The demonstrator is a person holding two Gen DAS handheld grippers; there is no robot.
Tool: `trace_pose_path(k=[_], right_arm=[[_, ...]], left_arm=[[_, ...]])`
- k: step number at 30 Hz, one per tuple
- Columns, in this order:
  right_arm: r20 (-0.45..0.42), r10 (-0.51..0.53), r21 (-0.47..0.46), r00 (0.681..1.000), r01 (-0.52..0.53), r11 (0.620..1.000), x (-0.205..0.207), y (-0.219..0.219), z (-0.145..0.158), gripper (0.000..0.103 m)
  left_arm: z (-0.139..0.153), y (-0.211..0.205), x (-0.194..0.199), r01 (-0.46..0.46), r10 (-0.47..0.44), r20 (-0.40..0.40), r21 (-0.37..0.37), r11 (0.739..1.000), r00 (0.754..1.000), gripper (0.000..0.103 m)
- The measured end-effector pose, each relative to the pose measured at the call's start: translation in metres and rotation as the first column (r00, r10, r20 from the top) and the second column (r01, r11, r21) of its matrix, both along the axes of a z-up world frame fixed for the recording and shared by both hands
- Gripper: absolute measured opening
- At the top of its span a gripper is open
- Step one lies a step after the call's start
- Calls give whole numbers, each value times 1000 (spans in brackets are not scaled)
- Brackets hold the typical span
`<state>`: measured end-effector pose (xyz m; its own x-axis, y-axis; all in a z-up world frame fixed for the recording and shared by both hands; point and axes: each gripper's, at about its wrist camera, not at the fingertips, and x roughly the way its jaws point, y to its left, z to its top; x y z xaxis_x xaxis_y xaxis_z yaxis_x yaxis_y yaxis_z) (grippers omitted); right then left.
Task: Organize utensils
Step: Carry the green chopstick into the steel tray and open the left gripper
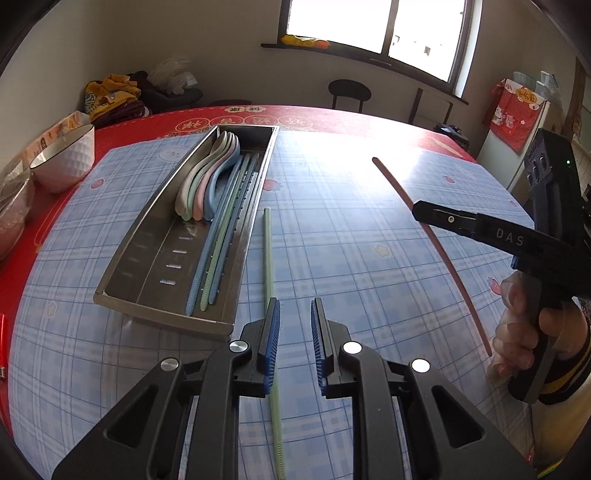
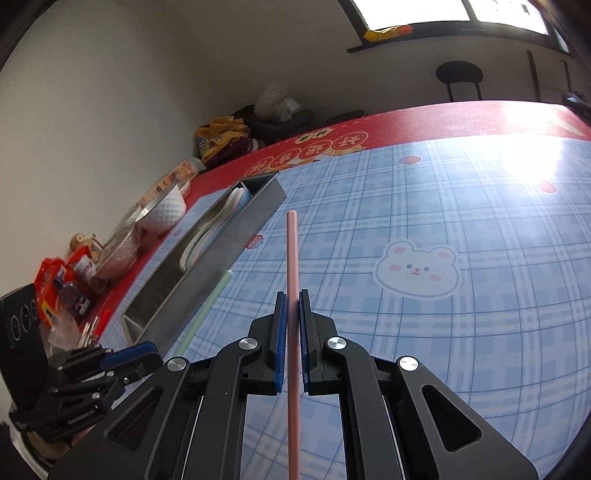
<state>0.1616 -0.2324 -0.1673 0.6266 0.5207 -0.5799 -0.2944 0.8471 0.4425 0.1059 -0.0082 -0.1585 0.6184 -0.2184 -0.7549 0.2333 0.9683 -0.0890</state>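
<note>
Pink chopstick (image 2: 292,332) clamped between the blue pads (image 2: 281,339) of the right gripper (image 2: 292,295), running straight along the line of the fingers. Held near its middle: one end pointing ahead past the fingertips toward the tray, other end reaching back under the camera. Lifted clear of the tablecloth (image 2: 424,206). Seen from the left wrist as a long thin pink rod (image 1: 436,243) slanting across the right side, gripped by the black jaw, with a hand (image 1: 517,328) on the gripper handle below.

Left gripper (image 1: 295,306) nearest in its own view, jaws narrowly apart, nothing pressed between the pads. Green chopstick (image 1: 267,254) lying flat on the tablecloth, passing beside and under the left finger (image 1: 273,332), outside the gap; cannot tell if touching. Its far end pointing away, just beside the long side of the tray.

Further on, metal tray (image 1: 147,236) lying lengthwise on the blue checked cloth. Inside: a blue and a green chopstick (image 1: 218,236) along the right wall, spoons (image 1: 207,177) in pastel colours stacked on their sides toward the far end.

To the left of the tray, white bowl (image 1: 64,158) on the red table edge. Beyond the table, dark stool (image 1: 349,92) and bright window (image 1: 373,26).
</note>
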Motion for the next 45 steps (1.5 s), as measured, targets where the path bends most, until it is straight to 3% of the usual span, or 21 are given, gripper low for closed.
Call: trace_pose_path(k=[6, 12, 14, 18, 26, 36, 45], right_arm=[[-15, 0, 26, 1000, 1, 1000, 1, -3, -2, 6], [-14, -9, 29, 1000, 9, 1000, 0, -5, -2, 6], [-17, -13, 34, 1000, 14, 999, 1, -6, -3, 6], [-17, -18, 36, 1000, 18, 999, -1, -7, -4, 6], [-20, -21, 41, 1000, 22, 999, 0, -9, -4, 6], [-22, -23, 46, 999, 24, 999, 0, -10, -4, 6], [-24, -29, 52, 999, 30, 998, 0, -10, -4, 6]], left_arm=[[-12, 2, 5, -31, 33, -28, 81, 996, 999, 17], [-20, -10, 12, 10, -5, -36, 135, 991, 999, 14], [-20, -12, 11, 30, -24, -44, 127, 991, 999, 9], [-19, -19, 10, 51, -45, -50, 127, 991, 998, 8], [-18, -27, 35, 13, -4, -57, 173, 985, 998, 8], [-22, -41, 28, 22, -25, 11, 265, 964, 1000, 6], [-19, -43, 8, 88, -91, 4, 204, 975, 996, 6]])
